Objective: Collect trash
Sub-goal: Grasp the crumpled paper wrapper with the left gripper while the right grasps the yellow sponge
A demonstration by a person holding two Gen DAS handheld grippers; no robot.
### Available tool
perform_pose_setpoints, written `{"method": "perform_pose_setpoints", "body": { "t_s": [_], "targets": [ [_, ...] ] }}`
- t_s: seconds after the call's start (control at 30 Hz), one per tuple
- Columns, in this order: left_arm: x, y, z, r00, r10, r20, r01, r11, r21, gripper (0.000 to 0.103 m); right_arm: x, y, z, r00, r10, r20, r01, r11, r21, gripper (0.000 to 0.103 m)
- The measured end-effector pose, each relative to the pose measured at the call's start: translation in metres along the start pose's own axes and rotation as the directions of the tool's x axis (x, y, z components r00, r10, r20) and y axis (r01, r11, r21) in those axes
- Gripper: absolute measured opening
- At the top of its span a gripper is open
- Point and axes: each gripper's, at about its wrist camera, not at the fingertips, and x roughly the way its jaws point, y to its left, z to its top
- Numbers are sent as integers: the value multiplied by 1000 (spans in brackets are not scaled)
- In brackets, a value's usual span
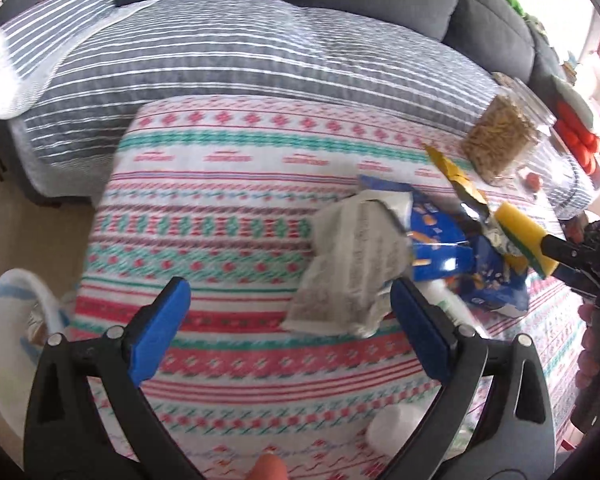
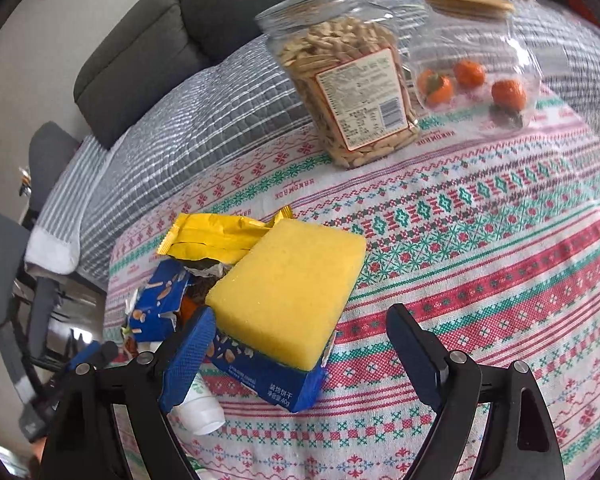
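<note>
A pile of trash lies on the patterned tablecloth point(image 1: 220, 216): a crumpled grey-white wrapper point(image 1: 352, 264), blue snack wrappers point(image 1: 444, 240) point(image 2: 276, 380), a yellow wrapper point(image 2: 216, 236) and a small white bottle point(image 2: 200, 408). A yellow sponge point(image 2: 288, 292) point(image 1: 524, 240) rests on the blue wrappers. My left gripper point(image 1: 290, 312) is open, its right finger beside the grey-white wrapper. My right gripper point(image 2: 300, 344) is open and holds nothing; the sponge's near corner lies between its fingers, untouched by either.
A clear jar of biscuit sticks point(image 2: 348, 80) and a clear lidded jar with small oranges point(image 2: 476, 60) stand at the table's far side. A grey sofa with a striped cover point(image 1: 228, 48) lies beyond. A white bag-lined bin point(image 1: 16, 328) sits at the table's left.
</note>
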Motion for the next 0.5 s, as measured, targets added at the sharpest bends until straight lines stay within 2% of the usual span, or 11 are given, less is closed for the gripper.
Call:
{"method": "perform_pose_setpoints", "body": {
  "t_s": [0.27, 0.37, 0.5],
  "targets": [
    [13, -8, 1, 995, -102, -3, 102, 995, -8, 70, -11, -19, 3, 997, 79, 18, -81, 992, 96, 88],
    [20, -9, -1, 994, -105, -22, 105, 994, -8, 55, -8, -24, 3, 996, 88, 12, -89, 988, 125, 88],
    [21, -10, -1, 994, -107, -24, 107, 994, 1, 43, -6, -21, 3, 995, 97, 2, -97, 986, 139, 88]
  ]
}}
